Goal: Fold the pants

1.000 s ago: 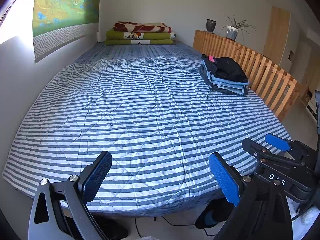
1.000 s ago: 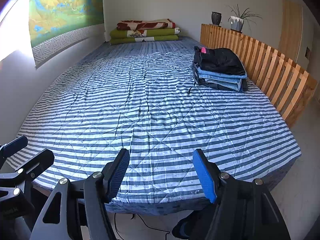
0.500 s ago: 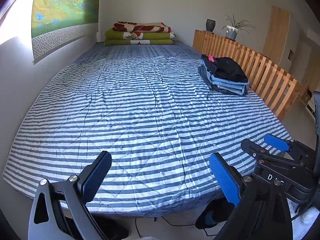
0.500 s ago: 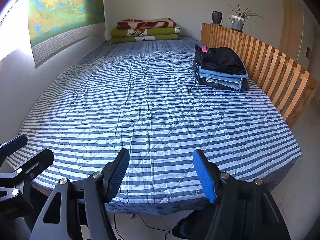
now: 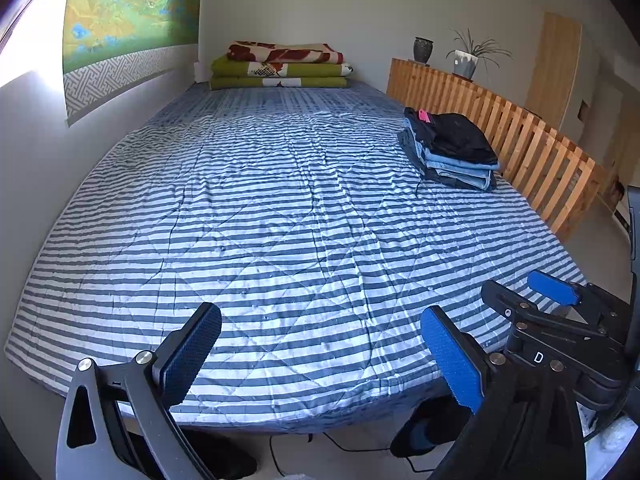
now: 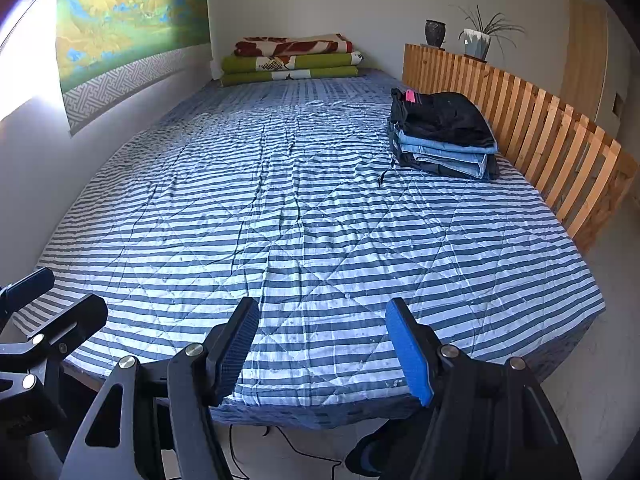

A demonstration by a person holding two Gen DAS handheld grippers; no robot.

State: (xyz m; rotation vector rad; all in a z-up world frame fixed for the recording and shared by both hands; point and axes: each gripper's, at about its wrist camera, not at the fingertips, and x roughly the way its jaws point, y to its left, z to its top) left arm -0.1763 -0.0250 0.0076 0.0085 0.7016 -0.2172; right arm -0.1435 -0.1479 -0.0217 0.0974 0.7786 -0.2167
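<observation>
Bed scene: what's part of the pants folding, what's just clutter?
Job:
pants stack, folded, by the rail
left claw, open, empty
right claw, open, empty
bed, work surface

Clutter:
blankets
plant
vase
wall hanging
rail

Both fisheye views are taken from the foot of the bed [image 5: 304, 208], low and just off its near edge, facing along its length toward the far wall. The left wrist view is set further left. The striped cover, the stacked pants [image 6: 444, 136] and the slatted rail [image 6: 540, 128] are shared by the 2 views.
</observation>
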